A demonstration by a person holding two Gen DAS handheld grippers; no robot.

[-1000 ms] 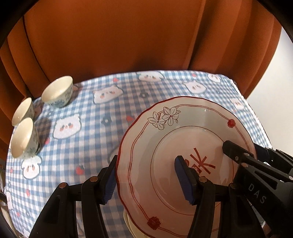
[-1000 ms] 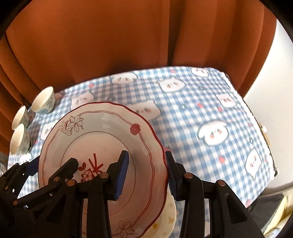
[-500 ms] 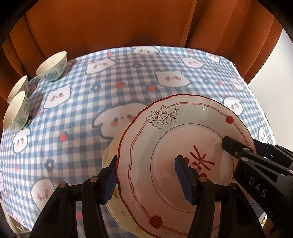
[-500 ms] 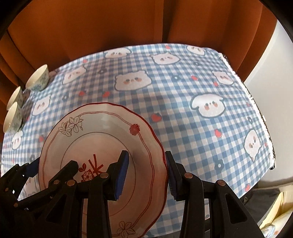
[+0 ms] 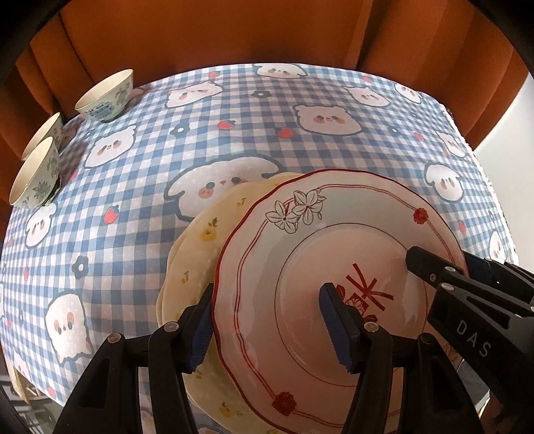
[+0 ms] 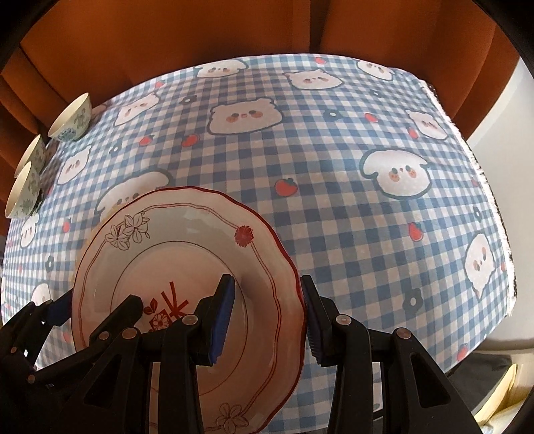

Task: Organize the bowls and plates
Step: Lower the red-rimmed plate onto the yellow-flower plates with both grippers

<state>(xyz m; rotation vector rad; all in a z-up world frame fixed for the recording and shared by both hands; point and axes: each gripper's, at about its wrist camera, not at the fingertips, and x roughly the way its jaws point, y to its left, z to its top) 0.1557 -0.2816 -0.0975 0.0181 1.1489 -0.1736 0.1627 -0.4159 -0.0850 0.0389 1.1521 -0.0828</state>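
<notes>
Red-rimmed white plate (image 5: 327, 300) is carried between both claws above the checked tablecloth (image 5: 233, 150). Left claw (image 5: 270, 327) straddles its left rim, one blue pad under the edge and one on the face; right claw (image 6: 267, 313) does the same on the right rim. Each is closed on the rim – gripping, not merely hovering.

Plate sits slightly tilted, over a cream plate (image 5: 203, 240) lying on the surface. Offset: cream plate shows out to the left and far side in the left wrist view, so the two are not concentric. Contact between them cannot be told from here.

Three small bowls (image 5: 106, 96) stand well apart at the far left edge, beside the orange curtain (image 5: 233, 30), untouched.

Step in hand, as I judge it – stacking the red-rimmed plate on the cream one, plates part of the task well along, bowls not yet gathered.

Next move calls for:
- shifting the held plate toward the left and far side to centre it
- lowering it level, both claws together
- opening only once it rests, since a one-sided release could tip or chip it
</notes>
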